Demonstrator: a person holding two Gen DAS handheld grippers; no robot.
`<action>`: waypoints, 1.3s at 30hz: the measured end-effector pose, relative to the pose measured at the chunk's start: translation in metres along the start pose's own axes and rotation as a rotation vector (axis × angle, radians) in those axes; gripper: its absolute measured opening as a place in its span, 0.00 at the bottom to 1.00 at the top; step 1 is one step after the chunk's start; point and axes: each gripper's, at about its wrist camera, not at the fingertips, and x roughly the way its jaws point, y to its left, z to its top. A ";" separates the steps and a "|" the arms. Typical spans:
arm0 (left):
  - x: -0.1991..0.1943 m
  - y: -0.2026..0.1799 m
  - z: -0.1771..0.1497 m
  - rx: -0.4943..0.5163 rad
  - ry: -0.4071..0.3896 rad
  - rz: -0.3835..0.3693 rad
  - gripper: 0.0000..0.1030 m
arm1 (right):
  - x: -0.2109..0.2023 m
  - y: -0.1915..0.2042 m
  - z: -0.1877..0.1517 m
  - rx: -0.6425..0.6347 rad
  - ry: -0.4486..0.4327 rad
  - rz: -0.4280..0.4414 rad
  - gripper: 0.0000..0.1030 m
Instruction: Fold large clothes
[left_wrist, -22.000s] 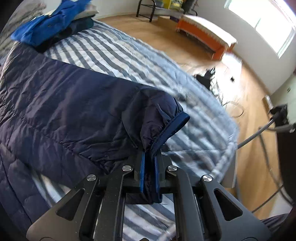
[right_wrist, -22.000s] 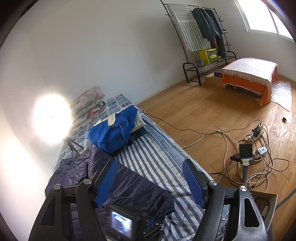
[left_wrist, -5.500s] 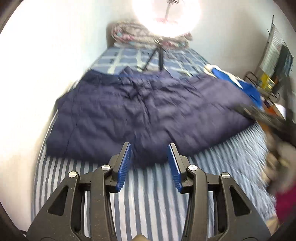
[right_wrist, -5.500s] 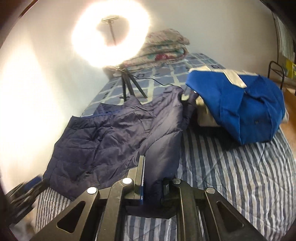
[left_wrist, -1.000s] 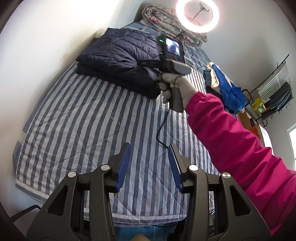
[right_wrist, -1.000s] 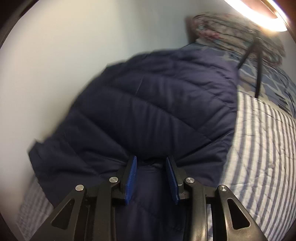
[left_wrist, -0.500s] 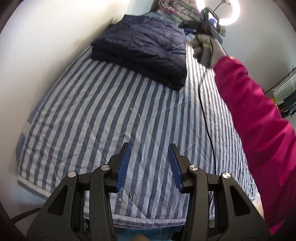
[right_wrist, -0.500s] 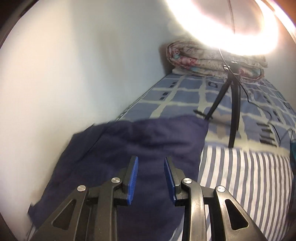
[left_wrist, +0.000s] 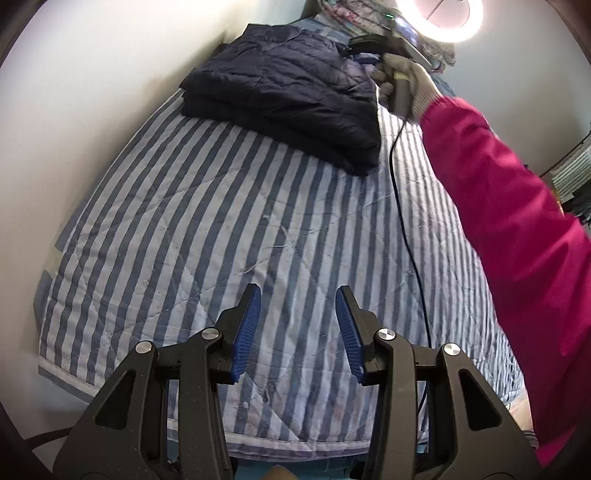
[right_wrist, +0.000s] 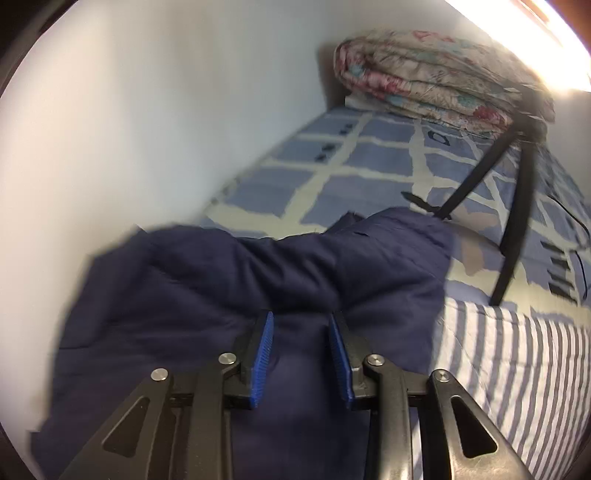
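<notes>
Half a second ago our right hand-held gripper (right_wrist: 300, 345) faced the ring light; now it has dipped over the navy jacket (left_wrist: 291, 88), jaws parted and empty. The jacket lies folded in a thick stack on the striped bed (left_wrist: 229, 236), against the wall. Only the left view shows its whole shape; our left hand-held gripper (left_wrist: 295, 328) hovers open, well short of the jacket.
</notes>
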 end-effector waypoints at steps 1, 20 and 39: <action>-0.003 -0.002 0.000 0.001 -0.008 -0.007 0.41 | -0.021 -0.011 -0.008 0.053 -0.021 0.020 0.62; -0.020 -0.019 0.002 -0.013 -0.068 -0.036 0.41 | -0.098 -0.053 -0.200 0.436 0.146 0.499 0.82; -0.044 0.002 0.011 -0.055 -0.158 -0.026 0.41 | -0.101 -0.004 -0.205 0.327 0.254 0.367 0.15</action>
